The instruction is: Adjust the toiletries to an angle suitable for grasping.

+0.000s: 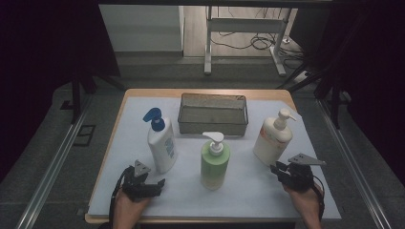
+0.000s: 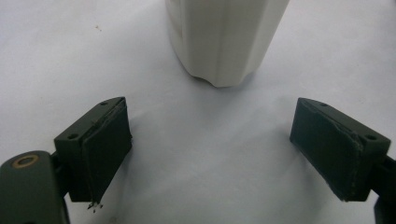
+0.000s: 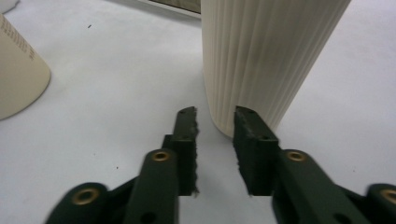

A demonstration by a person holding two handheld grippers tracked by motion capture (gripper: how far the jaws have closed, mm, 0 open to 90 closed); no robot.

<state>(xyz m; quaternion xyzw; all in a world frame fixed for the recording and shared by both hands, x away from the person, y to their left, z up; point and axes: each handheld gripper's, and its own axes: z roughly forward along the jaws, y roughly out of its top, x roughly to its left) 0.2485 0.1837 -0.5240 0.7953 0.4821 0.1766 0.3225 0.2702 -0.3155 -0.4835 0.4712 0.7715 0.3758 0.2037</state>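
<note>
- Ahead of your right gripper (image 3: pixel 215 122), just beyond its jaws, stands a ribbed cream pump bottle (image 3: pixel 266 56). The jaws are slightly apart with nothing between them, their tips almost at the bottle's base.
- Ahead of your left gripper (image 2: pixel 210 140), a short way past its jaws, stands a white bottle with a blue pump (image 2: pixel 226 37). These jaws are wide apart and hold nothing.
- Between your two grippers, seen from the high view, stands a green pump bottle (image 1: pixel 214 164). Beyond all three bottles, well away from both sets of jaws, sits a wire mesh basket (image 1: pixel 213 113), with nothing in it.
- Step in hand, as it appears: the approach before a first pick-up, each gripper lined up on its nearest bottle.
- Next move, likely: your right jaws must spread much wider than the cream bottle before sliding round its body; your left jaws already look wide enough to advance.
- Under everything lies a white sheet (image 1: pixel 239 191) on a wooden tabletop (image 1: pixel 143 91). The room around is dim, with dark curtains at both sides and a metal frame and cables on the floor beyond.
</note>
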